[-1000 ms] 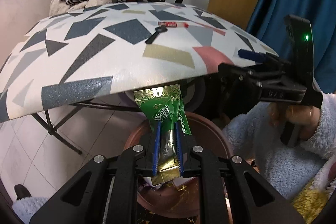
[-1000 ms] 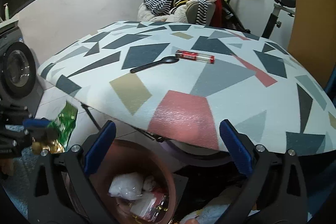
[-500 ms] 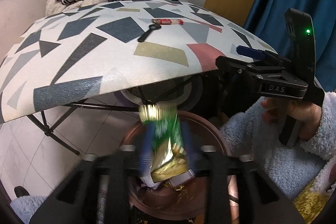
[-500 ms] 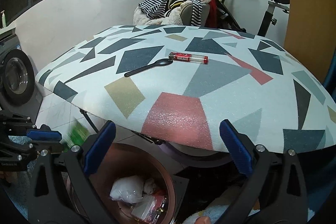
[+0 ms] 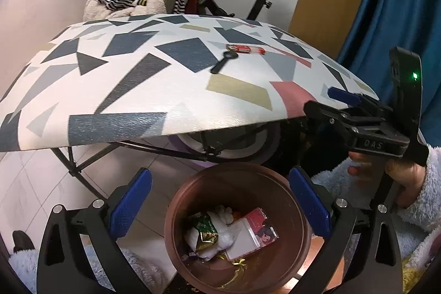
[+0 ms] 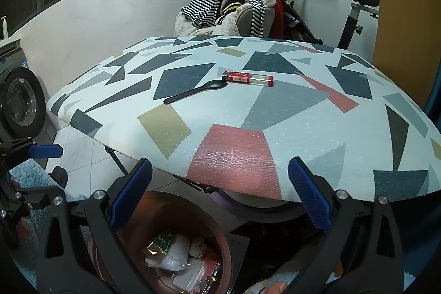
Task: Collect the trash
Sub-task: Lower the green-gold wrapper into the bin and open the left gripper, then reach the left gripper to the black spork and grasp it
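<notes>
My left gripper [image 5: 217, 200] hangs released above the brown bin [image 5: 289, 183]; the green wrapper [image 5: 205, 228] lies inside it. My right gripper [image 6: 217, 192] is spread, empty. Beyond the bin, on the table [image 6: 303, 134], wait the lighter [image 6: 248, 78] and black spoon [image 6: 195, 92]; I judge those come next.

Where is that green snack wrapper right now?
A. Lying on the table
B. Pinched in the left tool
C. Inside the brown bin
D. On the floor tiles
C: the wrapper lies among the trash in the bin, and the left tool hangs open and empty above it.
</notes>
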Demonstrator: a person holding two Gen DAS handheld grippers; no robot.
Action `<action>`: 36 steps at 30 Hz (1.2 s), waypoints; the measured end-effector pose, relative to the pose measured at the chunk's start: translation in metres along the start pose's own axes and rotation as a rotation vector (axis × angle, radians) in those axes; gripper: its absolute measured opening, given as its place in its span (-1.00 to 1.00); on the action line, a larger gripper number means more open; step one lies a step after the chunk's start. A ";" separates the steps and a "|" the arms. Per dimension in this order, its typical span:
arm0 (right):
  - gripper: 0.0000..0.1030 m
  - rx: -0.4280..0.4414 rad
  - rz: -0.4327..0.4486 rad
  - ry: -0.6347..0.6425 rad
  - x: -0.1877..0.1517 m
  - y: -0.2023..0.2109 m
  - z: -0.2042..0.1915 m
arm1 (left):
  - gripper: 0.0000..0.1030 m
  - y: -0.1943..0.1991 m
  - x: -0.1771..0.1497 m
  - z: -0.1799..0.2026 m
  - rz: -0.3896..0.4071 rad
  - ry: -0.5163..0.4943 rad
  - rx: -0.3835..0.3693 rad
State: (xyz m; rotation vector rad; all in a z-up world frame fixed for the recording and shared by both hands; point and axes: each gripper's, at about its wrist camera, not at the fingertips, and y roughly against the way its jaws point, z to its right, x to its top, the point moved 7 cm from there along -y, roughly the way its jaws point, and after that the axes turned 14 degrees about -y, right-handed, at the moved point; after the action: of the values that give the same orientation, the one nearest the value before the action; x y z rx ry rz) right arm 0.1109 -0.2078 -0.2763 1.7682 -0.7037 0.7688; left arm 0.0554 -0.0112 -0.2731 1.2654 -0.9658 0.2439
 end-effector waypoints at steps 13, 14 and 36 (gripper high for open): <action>0.89 -0.043 -0.038 -0.072 0.014 -0.005 0.015 | 0.89 -0.005 0.056 -0.024 0.073 -0.015 0.008; 0.89 -0.049 -0.048 -0.087 0.017 -0.006 0.018 | 0.89 -0.011 0.064 -0.024 0.065 -0.012 -0.014; 0.89 -0.052 -0.043 -0.242 0.063 -0.024 0.078 | 0.11 -0.160 0.143 -0.027 -0.138 -0.200 0.036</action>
State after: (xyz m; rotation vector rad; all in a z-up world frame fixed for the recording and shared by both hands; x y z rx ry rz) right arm 0.1814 -0.2811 -0.2609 1.8409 -0.8349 0.5069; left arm 0.2569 -0.0893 -0.2796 1.4027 -1.0423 0.0267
